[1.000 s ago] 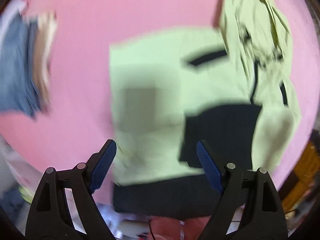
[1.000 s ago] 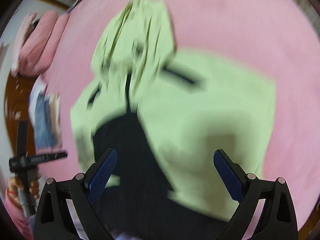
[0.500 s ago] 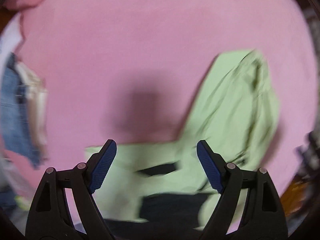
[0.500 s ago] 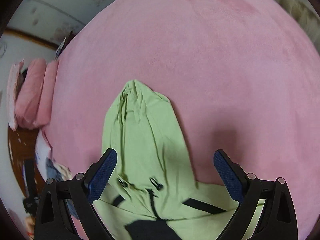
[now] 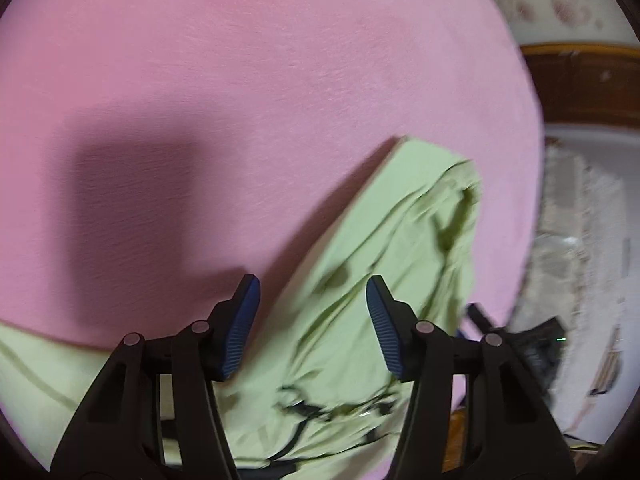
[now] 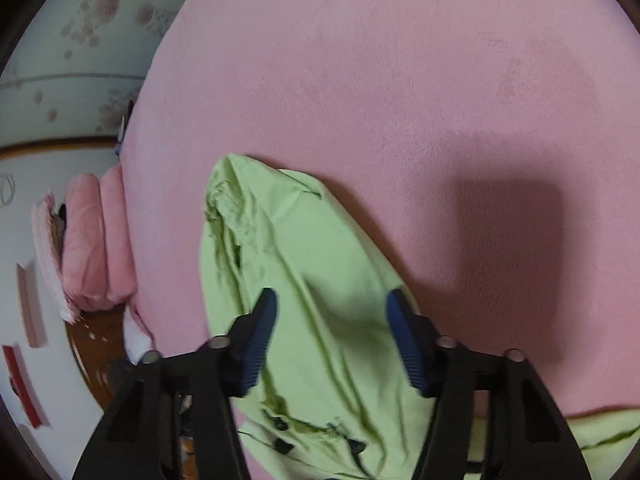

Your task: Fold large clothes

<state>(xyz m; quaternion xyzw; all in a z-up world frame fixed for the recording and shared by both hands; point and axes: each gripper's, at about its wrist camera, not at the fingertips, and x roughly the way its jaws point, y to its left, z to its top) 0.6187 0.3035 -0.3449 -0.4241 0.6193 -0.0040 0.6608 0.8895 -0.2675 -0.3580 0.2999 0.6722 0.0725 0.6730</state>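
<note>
A light green hooded garment with black trim lies on the pink bed. Its hood [image 5: 404,232] points away from me in the left wrist view, with black drawcords near the neck [image 5: 304,408]. My left gripper [image 5: 312,320] is open, just above the hood's base. In the right wrist view the hood [image 6: 280,248] lies rumpled ahead, and my right gripper [image 6: 332,332] is open over it, holding nothing. The garment's body is mostly out of view below both cameras.
The pink bed cover [image 5: 240,80] spreads wide beyond the hood. Pink pillows [image 6: 96,240] lie at the bed's left edge in the right wrist view. A wooden headboard [image 5: 584,84] and a pale lace cloth [image 5: 580,240] show at the right in the left wrist view.
Both grippers have moved forward from over the garment's body to over its hood. The folded pile at the left has left the view. Both stay open.
</note>
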